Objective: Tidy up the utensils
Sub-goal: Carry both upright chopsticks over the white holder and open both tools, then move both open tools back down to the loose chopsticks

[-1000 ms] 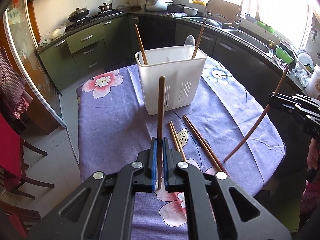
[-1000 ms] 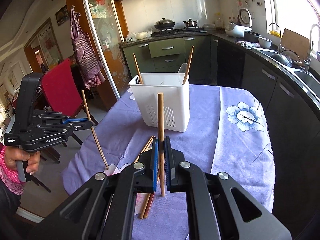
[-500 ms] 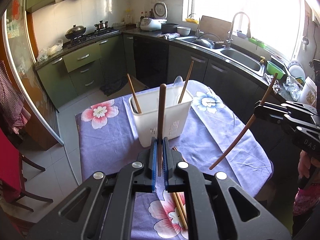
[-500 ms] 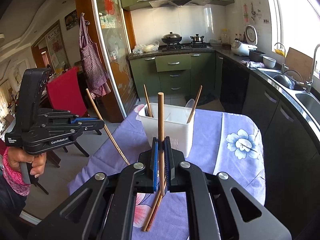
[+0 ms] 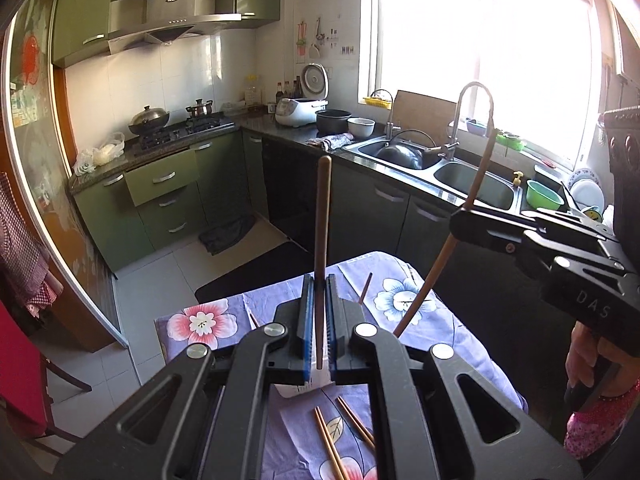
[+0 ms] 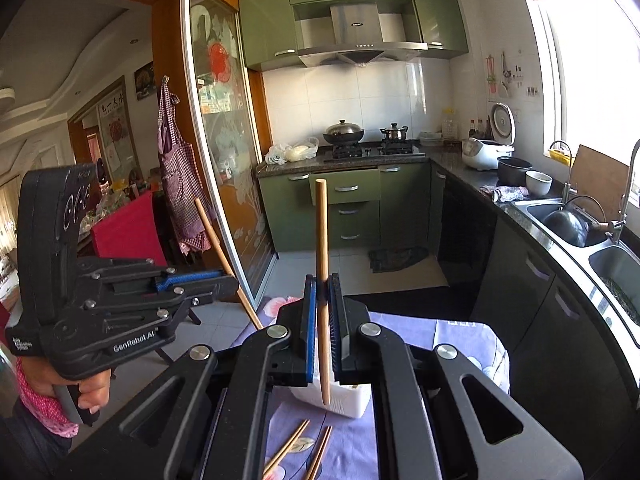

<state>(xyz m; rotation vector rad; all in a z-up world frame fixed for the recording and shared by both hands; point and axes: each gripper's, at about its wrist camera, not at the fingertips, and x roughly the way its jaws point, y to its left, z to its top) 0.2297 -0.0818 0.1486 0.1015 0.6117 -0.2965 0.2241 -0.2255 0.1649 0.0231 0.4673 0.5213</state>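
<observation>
Low in both views the counter (image 5: 472,344) wears a purple flowered cloth; a white caddy (image 6: 352,402) sits at lower centre, mostly hidden by the tongs, with loose chopsticks (image 5: 332,444) lying nearer the bottom edge. The left tongs (image 5: 319,320), marked "GenRobot.AI" at left in the right view, are clenched on an upright chopstick (image 5: 322,248). The right tongs (image 6: 321,324), marked "DAS", grasp another chopstick (image 6: 322,280) above the caddy.
</observation>
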